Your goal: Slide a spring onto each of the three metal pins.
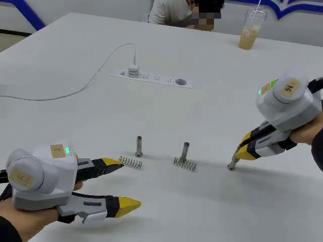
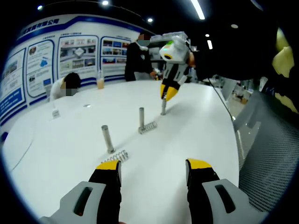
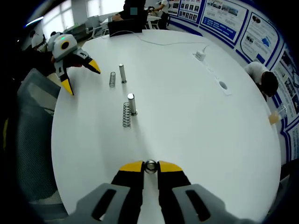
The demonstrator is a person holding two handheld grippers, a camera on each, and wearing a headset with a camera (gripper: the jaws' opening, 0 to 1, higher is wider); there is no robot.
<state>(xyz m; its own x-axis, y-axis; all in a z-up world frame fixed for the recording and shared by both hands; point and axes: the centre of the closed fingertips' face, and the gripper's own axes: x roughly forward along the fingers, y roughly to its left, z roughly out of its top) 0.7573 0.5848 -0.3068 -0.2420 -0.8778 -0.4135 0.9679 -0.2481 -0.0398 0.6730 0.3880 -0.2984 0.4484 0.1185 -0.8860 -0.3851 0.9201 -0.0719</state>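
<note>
Two metal pins stand upright mid-table, one on the left (image 1: 139, 146) and one further right (image 1: 185, 151). Beside each base lies a spring: the left spring (image 1: 130, 162) and the right spring (image 1: 185, 164). My left gripper (image 1: 120, 184) is open near the front edge, its upper jaw tip close to the left spring (image 2: 119, 156), with nothing between its jaws (image 2: 154, 165). My right gripper (image 1: 241, 154) is shut on the top of a third pin (image 1: 232, 163) whose base rests on the table. The right gripper view looks straight down on that pin's top (image 3: 150, 166).
A white power strip (image 1: 151, 78) with a plugged charger and trailing cable lies behind the pins. A drink cup with a straw (image 1: 251, 29) stands at the back right. A person (image 1: 171, 12) sits at the far edge. A mesh chair (image 2: 261, 140) is beside the table.
</note>
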